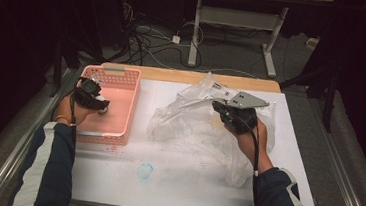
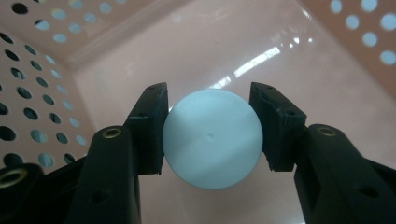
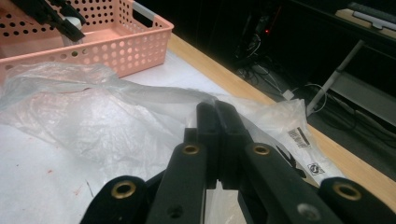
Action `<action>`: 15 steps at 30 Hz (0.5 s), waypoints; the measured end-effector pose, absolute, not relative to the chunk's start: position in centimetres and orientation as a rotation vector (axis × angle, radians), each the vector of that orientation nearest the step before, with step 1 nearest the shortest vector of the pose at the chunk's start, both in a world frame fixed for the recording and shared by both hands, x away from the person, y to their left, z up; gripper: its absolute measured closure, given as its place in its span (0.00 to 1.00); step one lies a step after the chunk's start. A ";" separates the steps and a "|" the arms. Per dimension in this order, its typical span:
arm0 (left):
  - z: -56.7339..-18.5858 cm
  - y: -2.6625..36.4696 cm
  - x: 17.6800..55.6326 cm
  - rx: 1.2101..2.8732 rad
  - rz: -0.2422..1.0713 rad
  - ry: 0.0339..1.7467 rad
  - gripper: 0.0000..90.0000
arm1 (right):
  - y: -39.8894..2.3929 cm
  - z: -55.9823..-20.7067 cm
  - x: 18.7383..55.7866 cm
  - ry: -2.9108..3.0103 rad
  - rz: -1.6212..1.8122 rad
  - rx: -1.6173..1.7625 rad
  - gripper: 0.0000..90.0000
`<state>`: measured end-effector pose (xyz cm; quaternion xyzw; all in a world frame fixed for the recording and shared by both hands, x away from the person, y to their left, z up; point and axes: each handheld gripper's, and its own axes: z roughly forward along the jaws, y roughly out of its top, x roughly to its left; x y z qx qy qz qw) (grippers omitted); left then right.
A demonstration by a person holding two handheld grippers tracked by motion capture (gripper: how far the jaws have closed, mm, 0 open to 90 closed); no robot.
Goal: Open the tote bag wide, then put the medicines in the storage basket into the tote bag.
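Step in hand: a pale round cap (image 2: 212,138) is clamped between the pads of the left gripper (image 1: 92,96), low inside the pink basket (image 1: 125,109) at approx 9 o'clock on the table. The right gripper (image 3: 218,122) is pinched together on the clear plastic bag (image 1: 189,123) at approx 2 o'clock. Next move, prob.: cap released or lifted; basket walls near, room only upward.

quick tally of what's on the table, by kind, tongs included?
Pink baskets: 1, the pink basket
Clear plastic bags: 1, the plastic bag
Pale round caps: 1, the white cap
Blue lids: 1, the blue lid
Tongs: 2, the left tongs and right tongs
Total: 6
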<state>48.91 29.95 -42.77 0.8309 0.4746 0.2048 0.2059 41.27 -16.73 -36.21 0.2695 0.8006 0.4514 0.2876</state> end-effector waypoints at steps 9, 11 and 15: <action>-40.9 29.2 47.4 2.218 0.691 1.211 0.53 | -15.5 -36.5 41.7 2.126 1.177 0.719 1.00; -40.7 29.0 47.2 2.201 0.694 1.194 0.53 | -15.5 -36.4 41.8 2.127 1.184 0.719 1.00; -40.0 28.4 46.7 2.161 0.717 1.141 0.54 | -15.2 -35.8 42.2 2.126 1.167 0.732 1.00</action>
